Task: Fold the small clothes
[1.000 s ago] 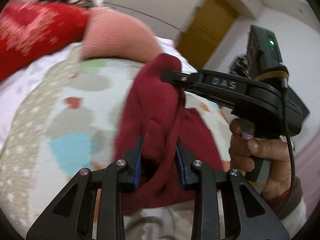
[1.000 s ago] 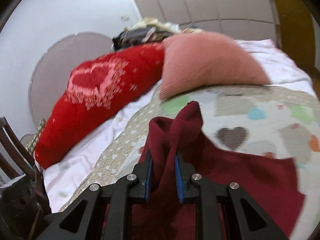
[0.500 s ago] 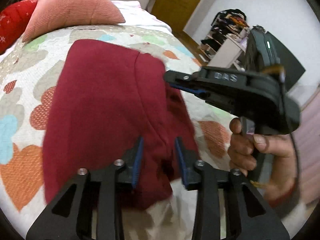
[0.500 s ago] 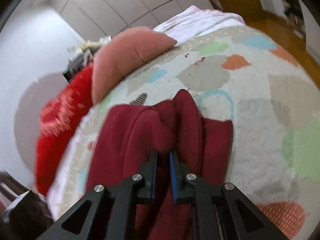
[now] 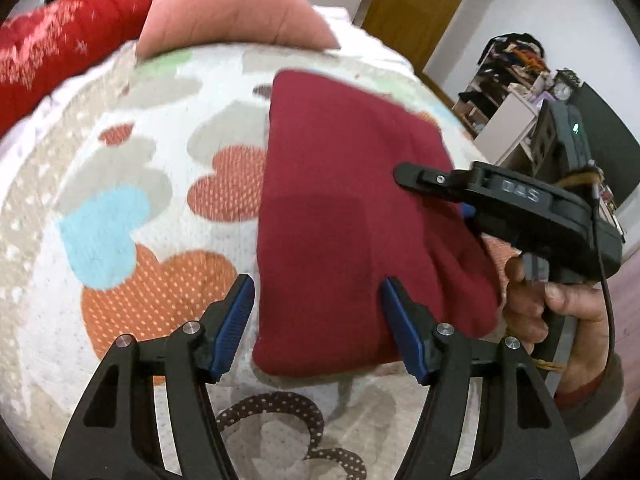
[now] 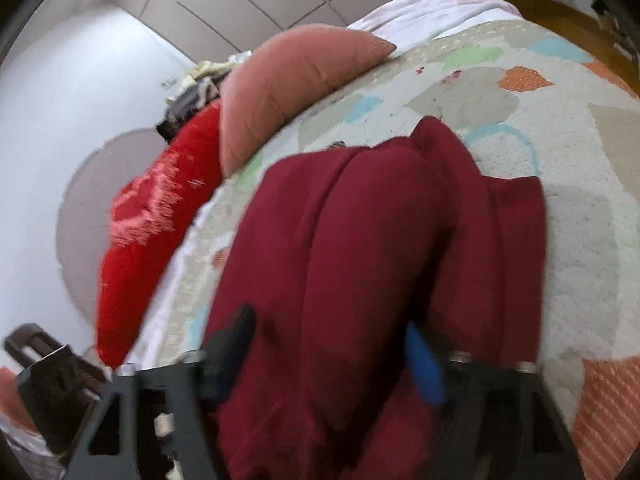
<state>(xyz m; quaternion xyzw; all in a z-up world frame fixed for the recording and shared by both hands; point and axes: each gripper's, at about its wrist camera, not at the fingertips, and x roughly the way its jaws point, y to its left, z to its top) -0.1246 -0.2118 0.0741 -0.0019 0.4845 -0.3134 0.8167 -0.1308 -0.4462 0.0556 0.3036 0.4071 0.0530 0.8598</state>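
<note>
Left gripper point(image 5: 316, 320) is opening wide, jaws straddling the near edge of the garment point(image 5: 340, 220) without pinching it; it lies folded flat on the quilt point(image 5: 120, 280). Right gripper point(image 6: 332, 356) is opening too, cloth loose between its jaws, releasing the fold.

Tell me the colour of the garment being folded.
Dark red, plain, no pattern: the garment shows best in the left wrist view.

Black hand-held gripper point(image 5: 316, 320), blue-padded fingers point(image 5: 234, 320)
</note>
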